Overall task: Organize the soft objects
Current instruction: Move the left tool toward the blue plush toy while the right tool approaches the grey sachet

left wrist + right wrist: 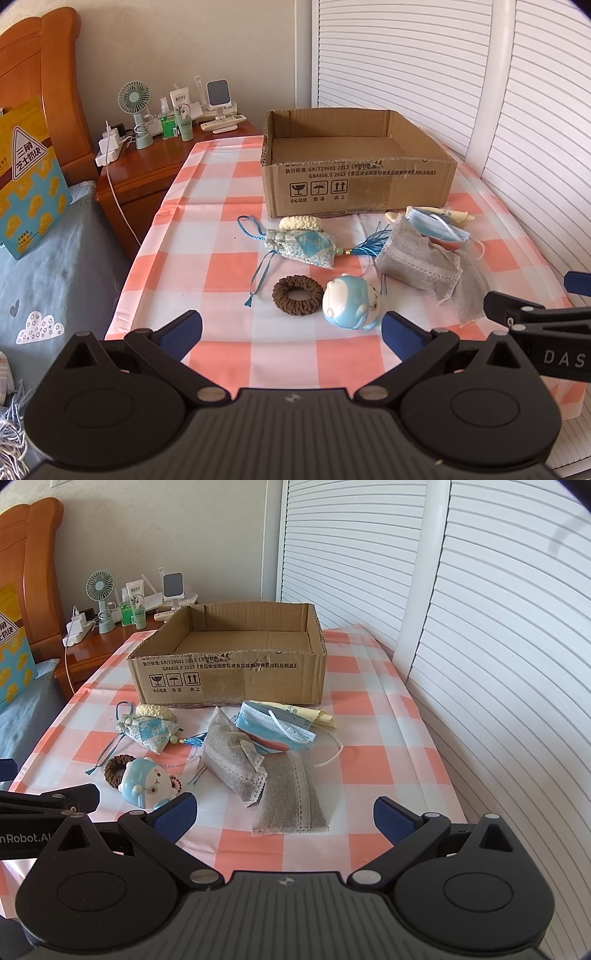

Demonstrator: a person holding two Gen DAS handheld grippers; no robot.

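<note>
An open, empty cardboard box (354, 184) (229, 679) stands on the checked tablecloth. In front of it lie soft items: a blue toy figure (351, 302) (146, 782), a brown scrunchie (297, 295) (114, 770), a blue sachet with tassel (303, 247) (151, 733), a cream knitted piece (299, 222) (153, 710), two grey pouches (417, 258) (234, 760) (290, 801), a blue face mask (436, 229) (273, 723) and a cream cloth (317, 716). My left gripper (291, 332) is open and empty, near the toy. My right gripper (282, 812) is open and empty over the nearer pouch.
A wooden nightstand (147, 162) at the back left holds a small fan (135, 99), bottles and chargers. A bed with a yellow bag (26, 177) is on the left. White louvred doors (480, 627) run along the right.
</note>
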